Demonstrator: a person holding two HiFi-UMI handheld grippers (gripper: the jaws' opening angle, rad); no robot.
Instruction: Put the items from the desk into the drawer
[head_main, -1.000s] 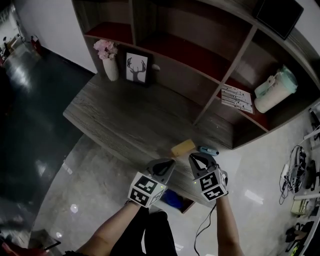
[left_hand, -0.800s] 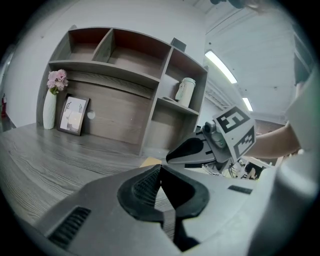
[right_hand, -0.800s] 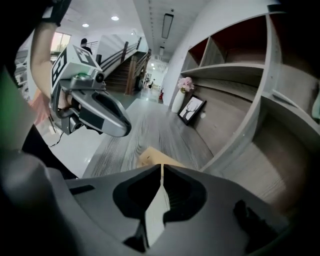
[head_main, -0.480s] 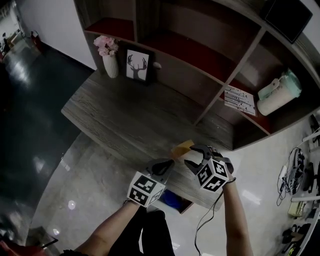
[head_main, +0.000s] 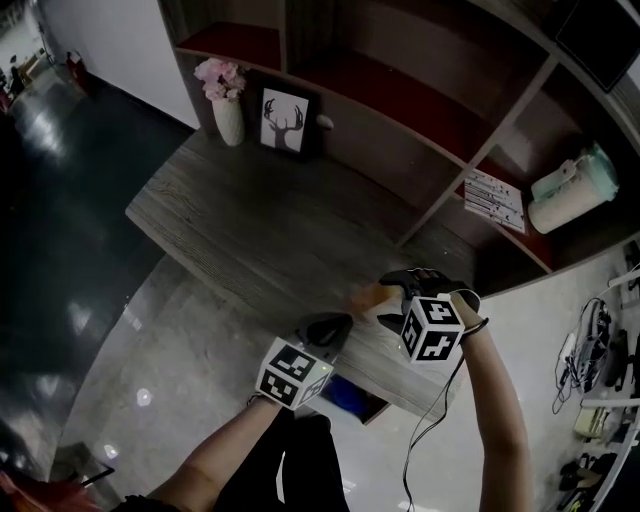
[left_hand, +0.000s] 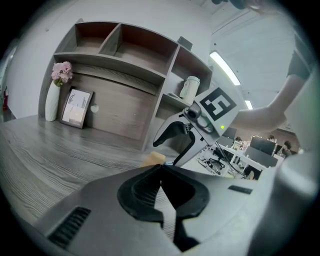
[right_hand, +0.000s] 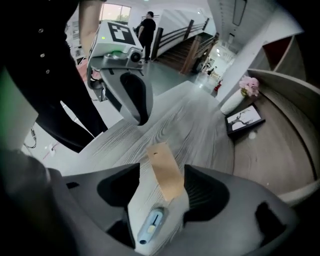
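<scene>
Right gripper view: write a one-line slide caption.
Right hand-held gripper, jaws just opening, poised over desk with tan pad and blue item between them, neither gripped.

Block (right_hand: 165, 175) on desk (right_hand: 172, 117), pen-like item (right_hand: 150, 227) just beside.

- Grey wood-grain desk (head_main: 250, 230).
- At its back: a white vase (head_main: 229, 118) of pink flowers, with a framed deer picture (head_main: 283, 120) upright just beside it.
- Near the front edge: a flat tan block (right_hand: 165, 170), with a pale blue pen-like item (right_hand: 151, 225) just beside it.

Drawer (head_main: 376, 408) mostly hid under desk (head_main: 250, 230); blue stuff (head_main: 345, 392) inside can't ID.
</scene>
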